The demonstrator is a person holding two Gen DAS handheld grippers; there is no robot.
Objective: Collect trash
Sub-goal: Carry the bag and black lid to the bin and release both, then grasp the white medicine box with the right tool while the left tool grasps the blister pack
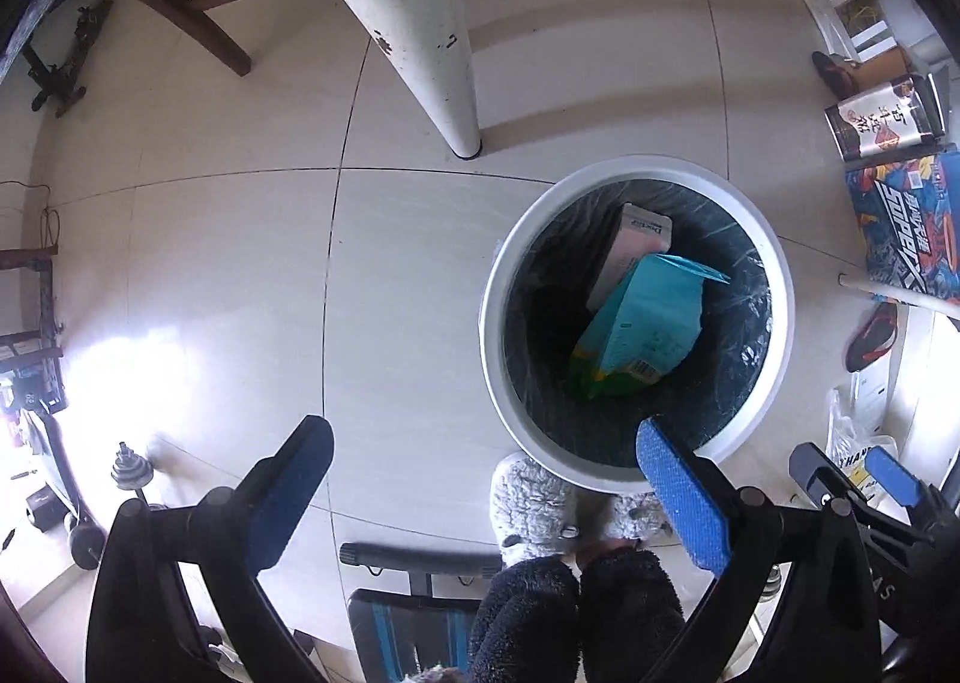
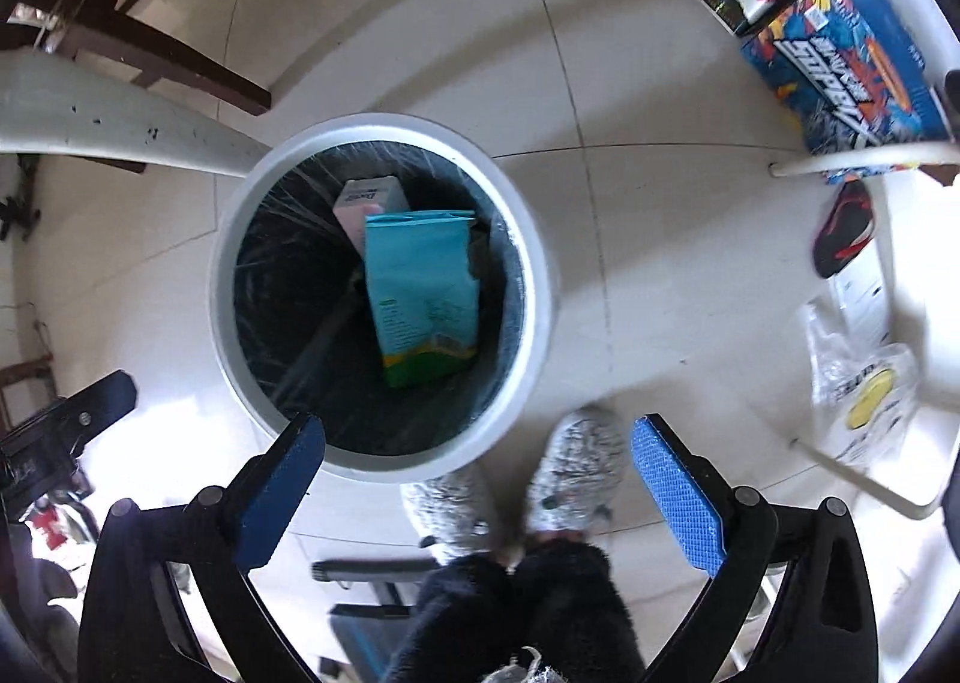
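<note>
A round white trash bin (image 1: 780,287) (image 2: 540,275) with a dark liner stands on the tiled floor. Inside it lie a teal packet (image 1: 648,323) (image 2: 423,287) and a pale pink-and-white carton (image 1: 630,245) (image 2: 372,203) behind it. My left gripper (image 1: 486,449) points straight down beside and over the bin's near rim, jaws wide open, nothing between its blue pads. My right gripper (image 2: 480,443) also points down, open and empty, with its left finger over the bin's near rim. The right gripper (image 1: 852,479) shows at the lower right of the left wrist view.
A white table leg (image 1: 432,23) stands just beyond the bin, with a dark wooden chair (image 1: 180,5) further off. Printed boxes (image 1: 906,221) (image 2: 840,65), a shoe (image 2: 840,233) and a plastic bag (image 2: 858,383) lie to the right. A person's furry slippers (image 2: 570,479) stand by the bin.
</note>
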